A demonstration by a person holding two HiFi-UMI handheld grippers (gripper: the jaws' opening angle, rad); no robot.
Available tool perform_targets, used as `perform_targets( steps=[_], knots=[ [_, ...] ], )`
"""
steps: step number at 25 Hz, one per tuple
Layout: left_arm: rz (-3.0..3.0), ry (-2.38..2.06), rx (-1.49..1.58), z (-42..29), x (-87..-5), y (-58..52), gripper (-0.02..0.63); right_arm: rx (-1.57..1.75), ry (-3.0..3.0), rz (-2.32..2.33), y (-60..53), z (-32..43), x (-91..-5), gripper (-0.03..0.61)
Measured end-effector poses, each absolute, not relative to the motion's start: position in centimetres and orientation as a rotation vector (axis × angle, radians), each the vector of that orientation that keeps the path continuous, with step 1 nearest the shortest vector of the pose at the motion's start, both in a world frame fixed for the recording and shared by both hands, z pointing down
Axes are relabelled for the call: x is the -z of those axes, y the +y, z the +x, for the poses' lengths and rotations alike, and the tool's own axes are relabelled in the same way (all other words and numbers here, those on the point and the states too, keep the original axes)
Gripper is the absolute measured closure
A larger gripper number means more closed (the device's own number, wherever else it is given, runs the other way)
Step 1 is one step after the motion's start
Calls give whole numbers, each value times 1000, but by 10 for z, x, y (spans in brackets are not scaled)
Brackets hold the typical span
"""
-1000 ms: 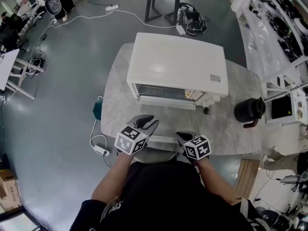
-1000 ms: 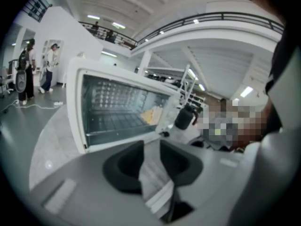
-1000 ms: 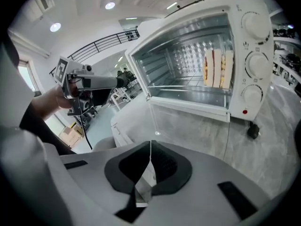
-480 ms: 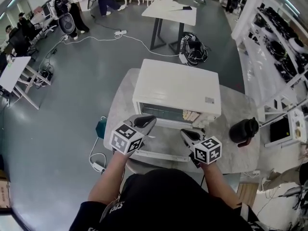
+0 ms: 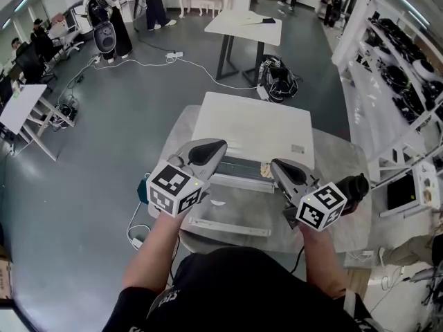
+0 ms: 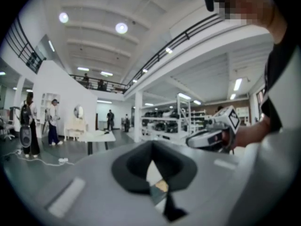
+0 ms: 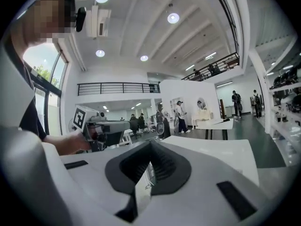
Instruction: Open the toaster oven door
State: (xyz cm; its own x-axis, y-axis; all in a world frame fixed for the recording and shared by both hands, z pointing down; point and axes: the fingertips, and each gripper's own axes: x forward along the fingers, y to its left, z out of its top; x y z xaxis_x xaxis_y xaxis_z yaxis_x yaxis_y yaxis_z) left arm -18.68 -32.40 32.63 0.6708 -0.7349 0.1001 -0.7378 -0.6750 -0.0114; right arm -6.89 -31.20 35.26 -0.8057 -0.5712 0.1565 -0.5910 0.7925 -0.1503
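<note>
Grey worktop (image 5: 174, 135) carries the toaster oven (image 5: 252, 130), its door (image 5: 239, 203) already lying flat open; left claw (image 5: 210, 149) and right claw (image 5: 278, 166) hover above, both closed on nothing, so the task looks complete.

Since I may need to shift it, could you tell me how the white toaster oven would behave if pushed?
The toaster oven is broad, low and boxy, so it would probably slide rather than tip, and likely feels fairly heavy. Its door lies open toward the person, so a push there might swing the hinge instead of moving the oven.
</note>
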Motion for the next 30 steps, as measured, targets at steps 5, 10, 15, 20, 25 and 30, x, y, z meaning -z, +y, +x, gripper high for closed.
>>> perform_targets(
  steps=[5, 10, 15, 20, 25, 30],
  knots=[
    [2835, -1367, -45, -195, -292, -321, 606, -203, -2965, 968, -302, -62, -312, 586],
    [2821, -1464, -32, -204, -292, -314, 606, -84, -3018, 988, -294, -51, -291, 586],
    [2774, -1471, -104, -202, -320, -314, 606, -139, -2983, 1026, -296, -37, -316, 586],
    [2757, -1423, -145, -192, -337, -313, 606, -181, -2967, 1036, -293, -32, -332, 587],
    [2770, -1386, -168, -183, -339, -316, 606, -206, -2960, 1027, -294, -32, -339, 587],
    [2787, -1379, -175, -178, -335, -320, 606, -190, -2964, 1011, -296, -35, -336, 587]
  ],
)
